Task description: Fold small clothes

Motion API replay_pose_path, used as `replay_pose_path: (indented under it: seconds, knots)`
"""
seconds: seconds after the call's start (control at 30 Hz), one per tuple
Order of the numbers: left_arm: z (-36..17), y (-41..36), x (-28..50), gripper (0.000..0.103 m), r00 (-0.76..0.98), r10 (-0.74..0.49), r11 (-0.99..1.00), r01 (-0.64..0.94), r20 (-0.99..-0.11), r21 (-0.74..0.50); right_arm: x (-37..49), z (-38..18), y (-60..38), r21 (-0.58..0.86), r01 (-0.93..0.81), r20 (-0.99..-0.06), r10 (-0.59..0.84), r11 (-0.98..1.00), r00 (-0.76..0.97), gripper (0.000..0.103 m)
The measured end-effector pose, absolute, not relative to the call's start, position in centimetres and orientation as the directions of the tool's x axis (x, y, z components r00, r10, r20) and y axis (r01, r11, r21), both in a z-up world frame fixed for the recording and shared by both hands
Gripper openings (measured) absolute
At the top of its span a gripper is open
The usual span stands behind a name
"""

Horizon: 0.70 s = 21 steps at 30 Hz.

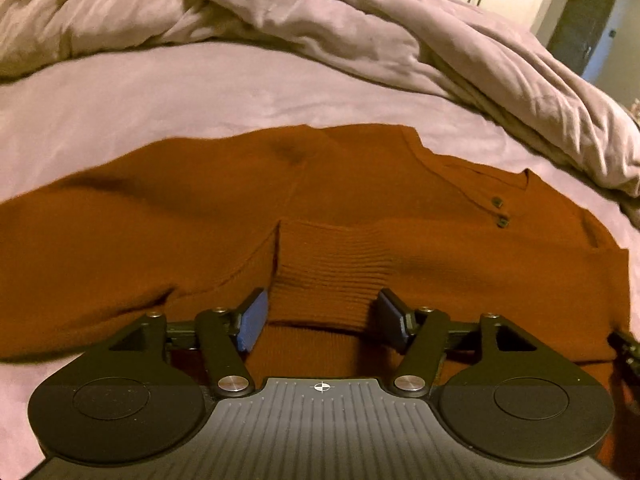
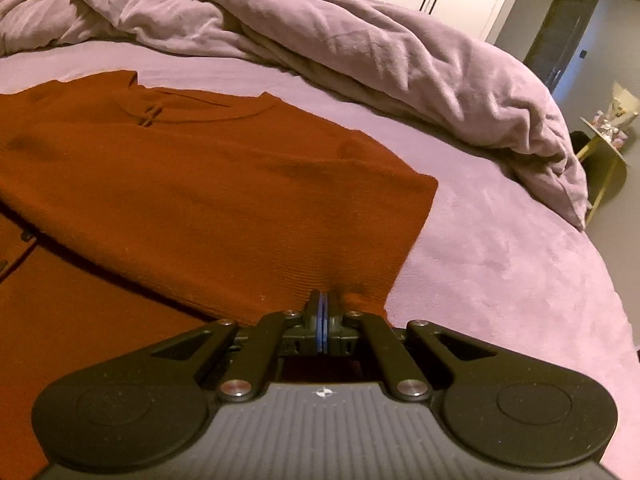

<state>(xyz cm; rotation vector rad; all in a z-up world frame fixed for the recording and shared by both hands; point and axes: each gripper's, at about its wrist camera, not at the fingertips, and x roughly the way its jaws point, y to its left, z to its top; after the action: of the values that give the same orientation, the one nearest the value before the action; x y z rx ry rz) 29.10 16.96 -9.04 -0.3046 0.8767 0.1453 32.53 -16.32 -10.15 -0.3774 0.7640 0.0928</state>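
A rust-orange knit sweater (image 1: 200,208) lies spread on the bed, its buttoned neckline (image 1: 500,212) to the right. A sleeve is folded across the body, and its ribbed cuff (image 1: 324,276) lies between the blue pads of my left gripper (image 1: 320,320), which is open around it. In the right wrist view the sweater (image 2: 200,184) has a folded-over part with a ribbed hem. My right gripper (image 2: 322,312) is shut on that hem near its right corner.
The bed sheet (image 1: 160,96) is lilac. A rumpled lilac duvet (image 1: 360,28) lies heaped along the far side (image 2: 380,52). A small round side table (image 2: 604,152) with items stands past the bed's right edge. White closet doors are behind.
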Motion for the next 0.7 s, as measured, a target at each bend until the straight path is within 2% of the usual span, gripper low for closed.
replay_pose_path:
  seconds: [0.17,0.2,0.23,0.3,0.33,0.37,0.43,0.57,0.7]
  knots:
    - [-8.9,18.1,28.4,0.068,0.630,-0.018,0.926,-0.282,-0.776,-0.250,32.2,-11.5,-15.3,-0.389,-0.231,-0.668,-0.101,0.892,0.738,0.000]
    - [-8.6,18.6,27.9,0.071,0.629,-0.027,0.914,-0.300,-0.777,-0.274,32.4,-11.6,-14.6,-0.419,-0.234,-0.669,-0.123,0.877,0.733,0.000]
    - [-8.4,19.1,27.2,0.082,0.636,-0.037,0.900,-0.314,-0.771,-0.302,32.7,-11.5,-14.1,-0.440,-0.238,-0.671,-0.141,0.866,0.728,0.000]
    - [-7.9,20.5,25.0,0.096,0.667,-0.048,0.866,-0.343,-0.743,-0.363,32.3,-10.7,-13.4,-0.446,-0.234,-0.673,-0.151,0.864,0.724,0.002]
    - [-7.7,21.3,23.5,0.096,0.687,-0.036,0.851,-0.360,-0.726,-0.383,31.6,-10.0,-13.3,-0.417,-0.228,-0.669,-0.128,0.880,0.732,0.016]
    - [-7.6,22.2,22.4,0.096,0.697,-0.021,0.838,-0.378,-0.716,-0.393,30.5,-9.3,-13.4,-0.373,-0.225,-0.662,-0.088,0.900,0.745,0.043]
    - [-7.7,24.8,19.6,0.096,0.694,0.044,0.794,-0.460,-0.718,-0.397,27.9,-8.1,-13.6,-0.290,-0.229,-0.641,-0.010,0.929,0.768,0.060]
    - [-8.8,31.1,14.3,0.094,0.653,0.173,0.607,-0.660,-0.737,-0.443,23.0,-7.2,-14.6,-0.129,-0.227,-0.654,0.089,0.965,0.751,0.060]
    - [-9.6,36.4,9.9,0.082,0.642,0.251,0.413,-0.748,-0.724,-0.520,20.1,-7.1,-15.3,-0.052,-0.187,-0.674,0.103,0.981,0.731,0.060]
